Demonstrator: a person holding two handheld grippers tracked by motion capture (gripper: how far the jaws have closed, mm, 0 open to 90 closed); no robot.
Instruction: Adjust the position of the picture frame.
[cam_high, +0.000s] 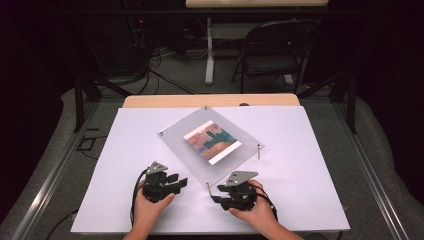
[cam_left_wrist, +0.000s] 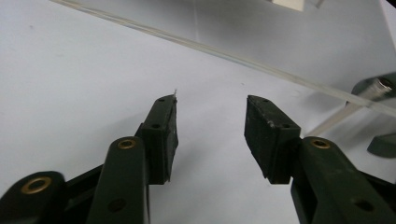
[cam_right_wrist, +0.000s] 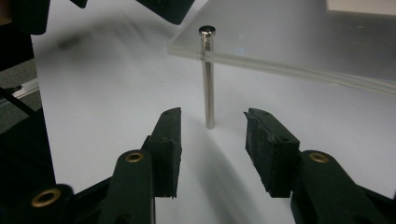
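A clear acrylic frame (cam_high: 227, 161) stands raised on thin metal corner posts in the middle of the white table cover, with a coloured picture (cam_high: 212, 138) sandwiched in it. My left gripper (cam_high: 181, 182) rests open on the cover, just left of the frame's near corner; in the left gripper view its jaws (cam_left_wrist: 211, 120) hold nothing and the frame's edge (cam_left_wrist: 261, 65) runs across ahead. My right gripper (cam_high: 215, 198) is open, low by the near corner. In the right gripper view the near metal post (cam_right_wrist: 208, 79) stands just beyond the gap between the jaws (cam_right_wrist: 212, 123), apart from them.
The white cover (cam_high: 125, 150) spans the wooden table (cam_high: 210, 100). A folding chair (cam_high: 272, 50) and another table's leg (cam_high: 210, 50) stand on the floor beyond. Cables lie on the floor at the far left.
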